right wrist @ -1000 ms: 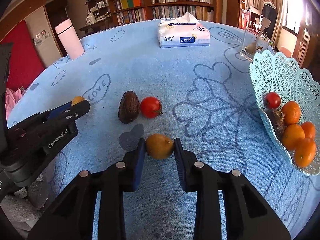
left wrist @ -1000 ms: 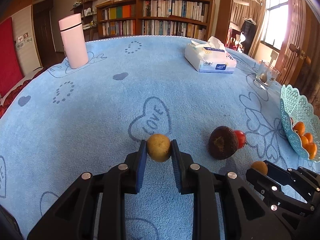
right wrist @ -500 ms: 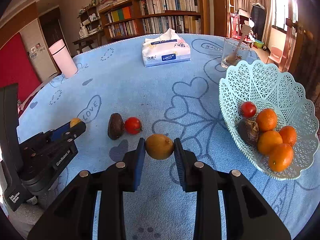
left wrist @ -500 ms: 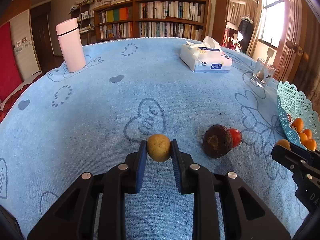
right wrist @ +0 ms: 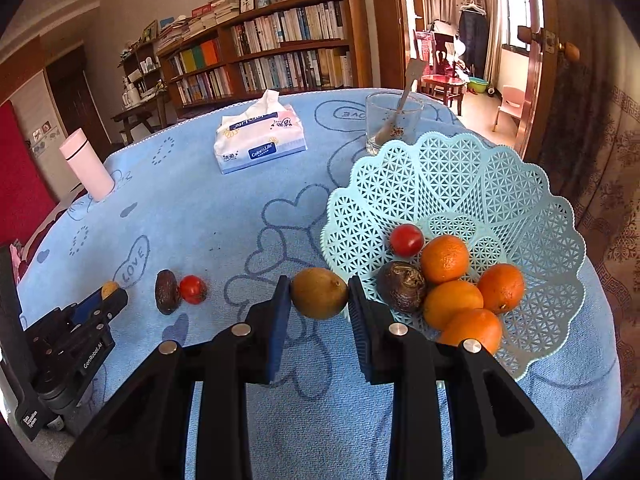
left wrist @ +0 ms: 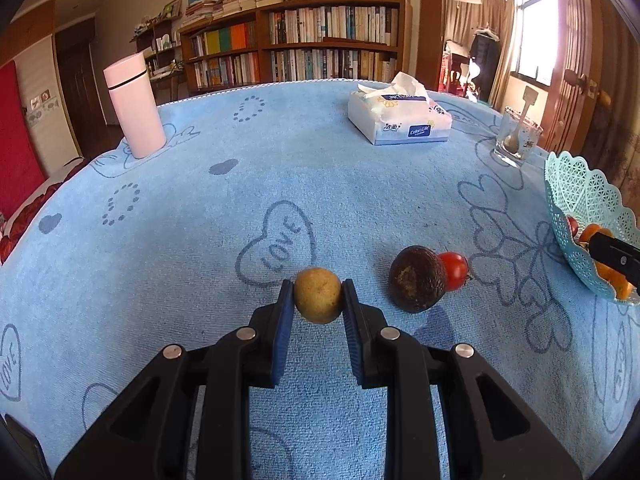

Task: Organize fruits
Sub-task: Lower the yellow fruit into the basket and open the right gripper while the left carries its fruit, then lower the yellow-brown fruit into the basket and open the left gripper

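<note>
Fruit in left gripper [left wrist: 318,302]: a small round yellow-brown fruit [left wrist: 318,300], pinched between the two blue pads, held over the blue tablecloth [left wrist: 280,168] just near the "LOVE" heart.
Fruit in right gripper [right wrist: 319,294]: a larger yellow-green lemon-shaped fruit [right wrist: 319,293], clamped between both pads, beside the near-left rim of the basket.
Basket [right wrist: 520,200]: pale turquoise lattice bowl at the right of the table; inside lie four oranges [right wrist: 445,259], one tomato [right wrist: 407,240] and a dark wrinkled fruit [right wrist: 401,286], all bunched toward the near side.
Loose on the cloth: a dark avocado [left wrist: 417,278] with a red tomato [left wrist: 454,271] touching it on its right, well apart from the basket.
Far side of table: tissue pack [left wrist: 398,122], glass with a spoon [right wrist: 394,128], pink flask [left wrist: 135,110] standing upright.
Behind: bookshelf [left wrist: 312,48] along the wall.
</note>
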A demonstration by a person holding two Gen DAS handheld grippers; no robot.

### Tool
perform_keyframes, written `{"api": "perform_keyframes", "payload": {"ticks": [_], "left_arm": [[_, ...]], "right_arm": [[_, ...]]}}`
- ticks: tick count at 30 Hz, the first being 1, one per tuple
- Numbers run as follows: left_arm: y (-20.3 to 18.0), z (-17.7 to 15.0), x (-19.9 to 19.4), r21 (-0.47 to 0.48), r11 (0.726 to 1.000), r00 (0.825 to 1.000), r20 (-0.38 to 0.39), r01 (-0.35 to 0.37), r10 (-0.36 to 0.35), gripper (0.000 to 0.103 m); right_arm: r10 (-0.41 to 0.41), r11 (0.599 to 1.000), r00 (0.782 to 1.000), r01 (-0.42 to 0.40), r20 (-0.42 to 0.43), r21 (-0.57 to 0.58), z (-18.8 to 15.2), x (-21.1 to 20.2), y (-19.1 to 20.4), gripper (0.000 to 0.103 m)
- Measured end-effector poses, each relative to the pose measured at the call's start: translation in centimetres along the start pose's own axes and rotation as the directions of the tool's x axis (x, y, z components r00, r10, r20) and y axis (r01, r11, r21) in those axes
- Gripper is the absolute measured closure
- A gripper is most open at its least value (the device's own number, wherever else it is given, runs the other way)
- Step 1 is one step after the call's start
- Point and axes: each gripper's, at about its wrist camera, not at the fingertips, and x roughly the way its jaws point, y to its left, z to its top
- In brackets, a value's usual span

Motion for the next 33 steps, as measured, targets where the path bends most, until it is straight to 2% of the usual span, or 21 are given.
{"api": "perform_keyframes", "payload": {"ticks": [8, 16, 24, 33], "left_arm": [[-0.9, 0.0, -0.2, 0.021, 1.000, 1.000, -0.001, 0.000, 0.000, 0.079], [-2.3, 0.2, -0.3, 0.049, 0.999, 1.000, -0.003, -0.001, 0.001, 0.079], [-4.1, 0.7, -1.0, 0.067, 0.997, 0.999, -0.011, 0.033, -0.033, 0.079], [-8.1, 1.8, -1.7, 0.117, 0.988, 0.995, -0.008, 0.097, -0.097, 0.079]], "right_arm": [[-0.057, 0.997, 0.998, 0.056, 0.014, 0.057, 0.7, -0.4, -3.8, 0.073], [-0.073, 0.989, 0.997, 0.072, 0.006, 0.129, 1.0, -0.1, -7.6, 0.073], [-0.076, 0.980, 0.997, 0.071, 0.022, 0.187, 1.3, -0.3, -10.4, 0.073], [-0.082, 0.969, 0.996, 0.070, 0.040, 0.238, 0.4, -1.4, -13.3, 0.073]]}}
